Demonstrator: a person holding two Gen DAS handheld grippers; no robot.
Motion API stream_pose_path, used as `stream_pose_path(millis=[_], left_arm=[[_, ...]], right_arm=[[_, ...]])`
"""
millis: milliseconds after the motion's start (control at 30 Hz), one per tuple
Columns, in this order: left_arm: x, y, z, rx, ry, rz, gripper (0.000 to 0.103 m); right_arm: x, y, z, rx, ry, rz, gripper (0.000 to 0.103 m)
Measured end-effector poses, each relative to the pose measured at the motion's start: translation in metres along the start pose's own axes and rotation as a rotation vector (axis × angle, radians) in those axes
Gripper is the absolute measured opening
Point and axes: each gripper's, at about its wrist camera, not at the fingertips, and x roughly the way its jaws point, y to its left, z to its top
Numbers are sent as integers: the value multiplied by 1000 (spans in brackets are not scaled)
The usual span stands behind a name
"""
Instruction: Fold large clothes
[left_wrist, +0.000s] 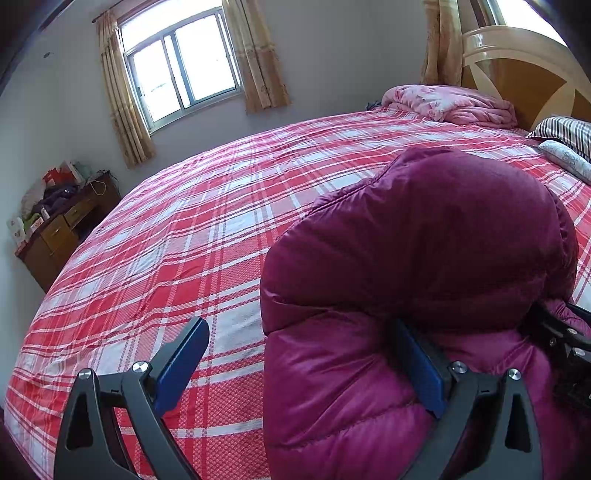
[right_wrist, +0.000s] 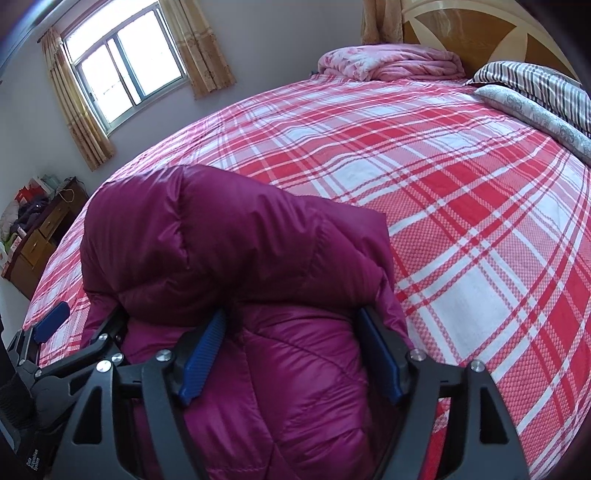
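Note:
A puffy maroon down jacket (left_wrist: 424, 266) lies bundled on the red plaid bed (left_wrist: 177, 236). My left gripper (left_wrist: 303, 354) is open wide; its right finger presses into the jacket's near fold, its left finger hangs over bare sheet. In the right wrist view the jacket (right_wrist: 229, 243) fills the near middle. My right gripper (right_wrist: 291, 350) is open, with the jacket's quilted fold bulging between its blue pads without being pinched. The left gripper (right_wrist: 88, 325) also shows there at the jacket's left edge.
A folded pink quilt (left_wrist: 450, 103) and striped pillows (right_wrist: 535, 88) lie by the wooden headboard (left_wrist: 524, 70). A cluttered wooden dresser (left_wrist: 62, 229) stands by the wall under the curtained window (left_wrist: 181, 66). Plaid sheet (right_wrist: 461, 206) stretches right of the jacket.

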Motion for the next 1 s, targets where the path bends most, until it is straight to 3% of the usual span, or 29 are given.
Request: stream_pose_path(millis=[733,900,1000], left_arm=[[1,0,-2,3,3,0,99],[-12,29,-5,-55,52,-144,99],[-40,58,-19,-119,40,-235,99]], right_arm=[[4,0,0,-3,10,2,78],[-9,-10,1,6,14,80,80],[-39,-28,-5,20,-42,116,86]])
